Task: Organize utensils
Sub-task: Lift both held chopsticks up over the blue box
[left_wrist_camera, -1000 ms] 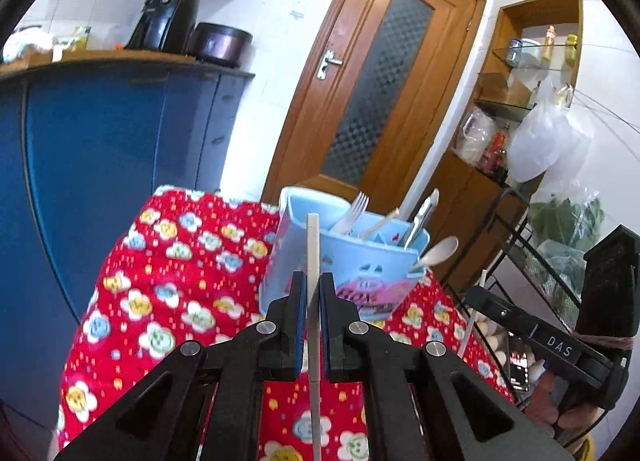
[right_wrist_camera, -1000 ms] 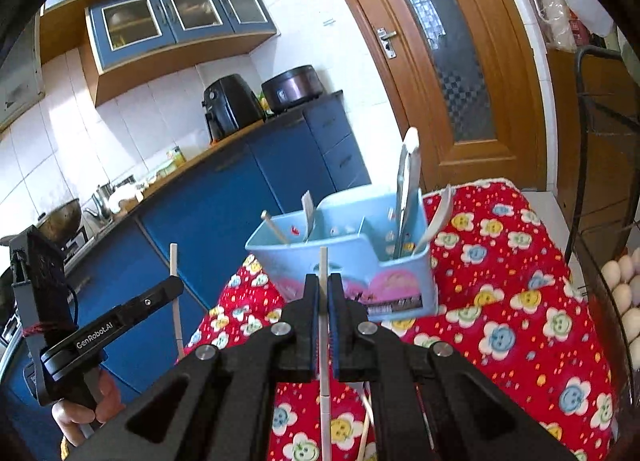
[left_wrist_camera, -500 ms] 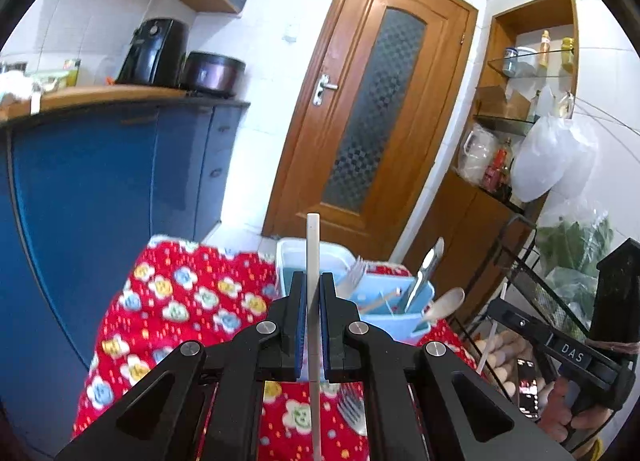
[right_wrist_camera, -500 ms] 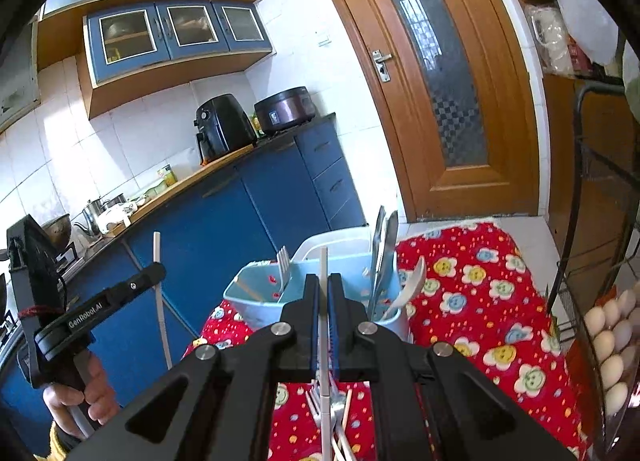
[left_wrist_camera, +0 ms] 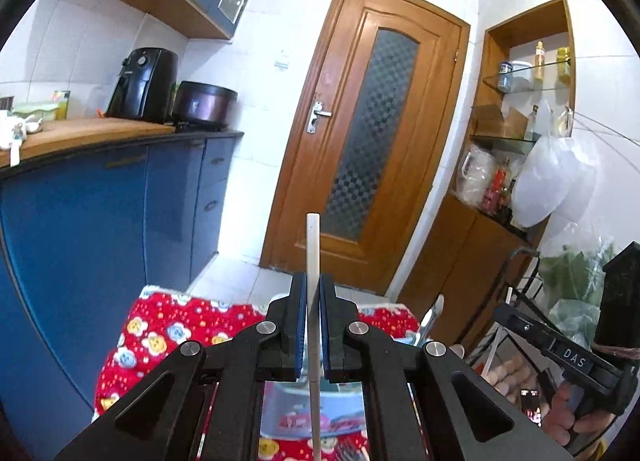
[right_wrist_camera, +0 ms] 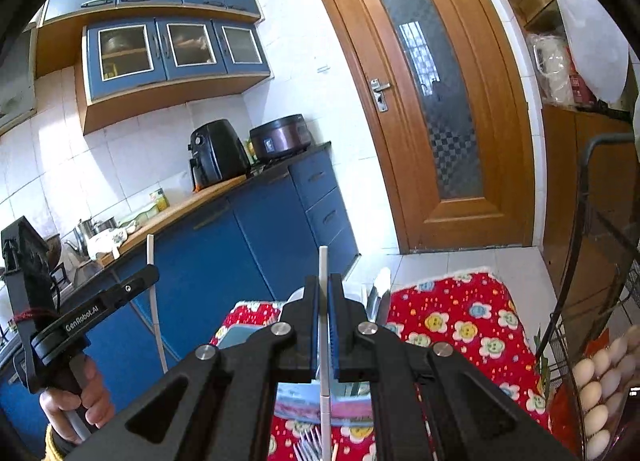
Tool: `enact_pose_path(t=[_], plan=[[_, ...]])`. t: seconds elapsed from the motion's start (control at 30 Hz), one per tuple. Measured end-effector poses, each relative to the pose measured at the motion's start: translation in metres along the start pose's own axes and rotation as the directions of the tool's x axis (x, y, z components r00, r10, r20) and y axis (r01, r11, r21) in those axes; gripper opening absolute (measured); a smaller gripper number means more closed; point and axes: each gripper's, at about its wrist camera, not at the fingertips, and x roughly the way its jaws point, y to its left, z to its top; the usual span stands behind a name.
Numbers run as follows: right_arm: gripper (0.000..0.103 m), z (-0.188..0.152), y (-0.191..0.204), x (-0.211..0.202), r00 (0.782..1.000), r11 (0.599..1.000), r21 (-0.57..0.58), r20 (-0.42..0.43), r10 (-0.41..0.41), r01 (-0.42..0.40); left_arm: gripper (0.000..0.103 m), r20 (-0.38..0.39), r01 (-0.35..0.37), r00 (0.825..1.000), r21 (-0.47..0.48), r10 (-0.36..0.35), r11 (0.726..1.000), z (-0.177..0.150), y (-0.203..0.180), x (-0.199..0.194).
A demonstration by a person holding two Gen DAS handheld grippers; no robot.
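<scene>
My left gripper (left_wrist_camera: 313,321) is shut on a white chopstick (left_wrist_camera: 313,253) that stands upright between its pads. My right gripper (right_wrist_camera: 323,325) is shut on another white chopstick (right_wrist_camera: 323,273), also upright. Both are raised above a light blue utensil caddy (left_wrist_camera: 288,417), which is mostly hidden behind the jaws in both views (right_wrist_camera: 244,335). Metal utensil handles (left_wrist_camera: 434,313) stick up from it. The caddy sits on a table with a red flowered cloth (right_wrist_camera: 460,321). Loose forks (right_wrist_camera: 310,447) lie on the cloth below the right gripper.
Blue kitchen cabinets (left_wrist_camera: 100,213) with a wooden counter run along the left. A wooden door (left_wrist_camera: 368,149) is ahead. A wire rack with eggs (right_wrist_camera: 600,377) stands at the right of the table. The other hand-held gripper shows at each view's edge (left_wrist_camera: 568,357).
Both grippers rose and pulled back from the caddy, each still holding its chopstick. The caddy has dropped low in both views, behind the jaws.
</scene>
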Motion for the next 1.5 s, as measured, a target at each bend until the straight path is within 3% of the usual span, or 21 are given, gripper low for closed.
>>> enact_pose_path(t=[0.9,1.23,1.5], plan=[[0.006,0.022,-0.015,0.046,0.995,0.998,-0.004,0.07,-0.07,0.07,0.006,0.111,-0.001,0.994,0.016,0.0,1.0,0.015,-0.011,0.057],[0.006,0.007,-0.016,0.067,0.994,0.995,-0.036,0.066,-0.089,0.091,0.006,0.182,-0.071,0.981,0.037,0.063,0.997,0.005,-0.011,0.077],[0.006,-0.011,-0.013,0.075,0.994,0.991,-0.083,0.034,-0.1,0.102,0.006,0.145,-0.082,0.987,0.053,0.074,0.995,-0.015,-0.007,0.093]])
